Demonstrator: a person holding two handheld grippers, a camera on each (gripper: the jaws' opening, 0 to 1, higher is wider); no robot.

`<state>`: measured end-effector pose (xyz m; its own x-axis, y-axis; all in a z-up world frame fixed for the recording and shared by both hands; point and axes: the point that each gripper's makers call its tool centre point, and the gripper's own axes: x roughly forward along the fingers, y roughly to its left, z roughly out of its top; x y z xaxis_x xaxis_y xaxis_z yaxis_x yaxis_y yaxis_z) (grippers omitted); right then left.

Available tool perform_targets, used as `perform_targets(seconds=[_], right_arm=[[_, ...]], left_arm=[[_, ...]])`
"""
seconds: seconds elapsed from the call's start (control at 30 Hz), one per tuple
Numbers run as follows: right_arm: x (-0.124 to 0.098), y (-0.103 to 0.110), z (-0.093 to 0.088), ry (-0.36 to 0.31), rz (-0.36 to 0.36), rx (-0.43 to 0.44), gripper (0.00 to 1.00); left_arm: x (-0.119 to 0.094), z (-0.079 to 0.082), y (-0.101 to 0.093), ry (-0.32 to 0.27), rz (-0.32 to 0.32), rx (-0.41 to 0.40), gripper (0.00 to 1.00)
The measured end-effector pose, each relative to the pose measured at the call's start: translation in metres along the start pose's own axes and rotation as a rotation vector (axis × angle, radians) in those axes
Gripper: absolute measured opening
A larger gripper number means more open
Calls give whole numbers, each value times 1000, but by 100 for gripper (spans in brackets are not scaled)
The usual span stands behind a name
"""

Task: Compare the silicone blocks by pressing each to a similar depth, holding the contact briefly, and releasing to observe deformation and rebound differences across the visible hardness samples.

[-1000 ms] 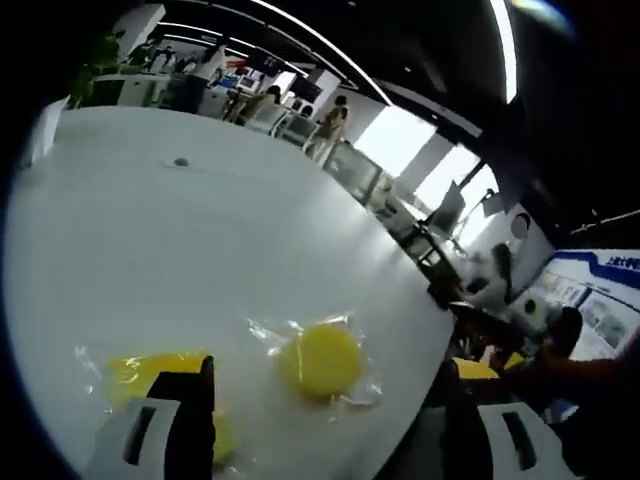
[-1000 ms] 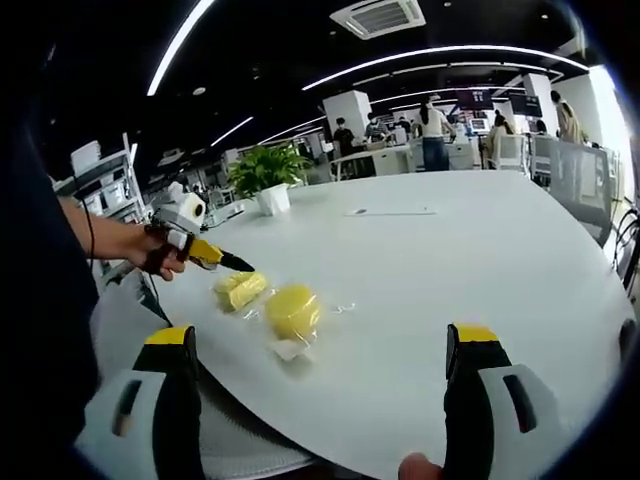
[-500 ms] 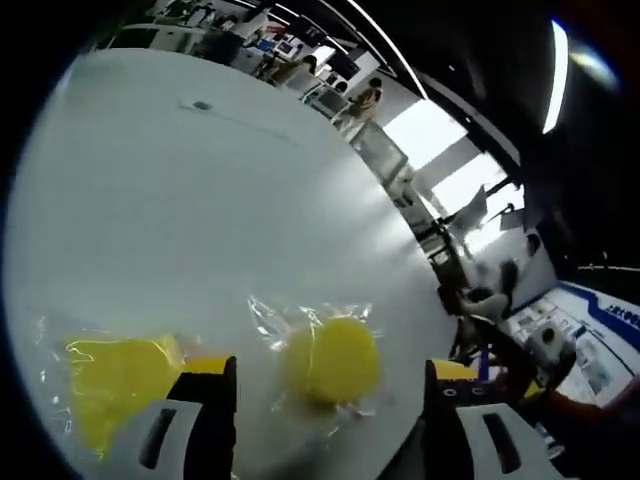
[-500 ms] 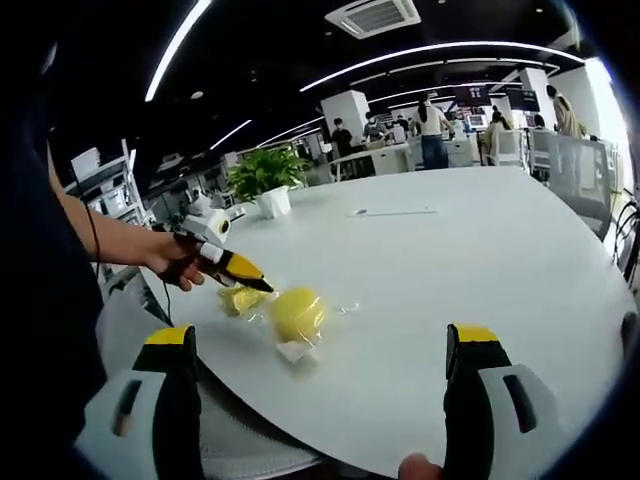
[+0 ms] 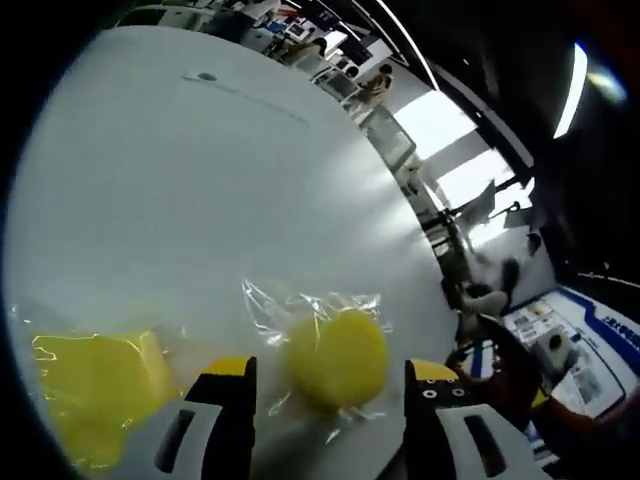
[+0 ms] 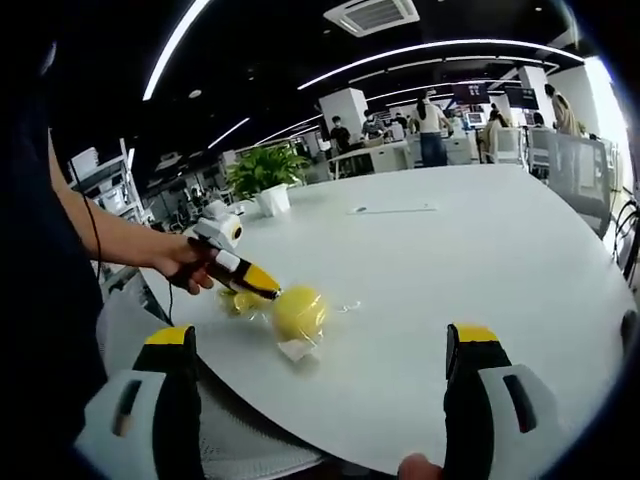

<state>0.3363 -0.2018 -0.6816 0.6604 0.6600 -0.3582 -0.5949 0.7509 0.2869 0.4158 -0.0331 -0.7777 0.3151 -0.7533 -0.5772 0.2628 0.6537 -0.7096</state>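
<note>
Left gripper (image 5: 325, 395) jaws spread, the bagged round block (image 5: 337, 358) between them on the table (image 5: 200, 180); right gripper (image 6: 320, 390) jaws spread, idle; square block (image 5: 90, 385) outside the left jaw; close evenly, stop shallow.

A broad white table (image 6: 480, 270) spreads across the near scene, its rounded edge curving along the near side. Far on it to the left stands a leafy green plant (image 6: 266, 168) in a white pot (image 6: 272, 200), and a thin flat strip (image 6: 392, 210) lies on the surface toward the far middle. Beyond the table are desks (image 6: 400, 155) and standing people (image 6: 434, 132). A square ceiling vent (image 6: 378, 16) sits overhead among long curved light strips (image 6: 440, 55). To the far left, shelving (image 6: 95, 175)
</note>
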Motion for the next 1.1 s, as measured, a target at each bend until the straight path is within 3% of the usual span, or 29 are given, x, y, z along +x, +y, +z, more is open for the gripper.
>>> perform_targets(seconds=[0.23, 0.37, 0.53, 0.6, 0.63, 0.73, 0.9, 1.1], right_arm=[[-1, 2, -4, 6, -1, 3, 97], [-1, 3, -4, 9, -5, 15, 97], [-3, 1, -6, 16, -10, 6, 97], [-4, -1, -6, 13, -17, 12, 97], [-5, -2, -6, 12, -21, 13, 97], [-7, -3, -6, 6, -29, 21, 97], [-8, -1, -9, 13, -32, 19, 97], [-8, 0, -7, 13, -28, 12, 97]], left_arm=[[3, -2, -1, 2, 16, -6, 53], [3, -5, 6, 22, 81, 59, 45], [6, -4, 7, 18, 108, 42, 44], [1, -6, 20, 34, 200, 136, 37], [4, -5, 12, 16, 154, 154, 35], [7, -6, 6, 27, 154, 221, 25], [11, -9, 5, 64, 135, 164, 10], [11, -9, 4, 66, 135, 156, 2]])
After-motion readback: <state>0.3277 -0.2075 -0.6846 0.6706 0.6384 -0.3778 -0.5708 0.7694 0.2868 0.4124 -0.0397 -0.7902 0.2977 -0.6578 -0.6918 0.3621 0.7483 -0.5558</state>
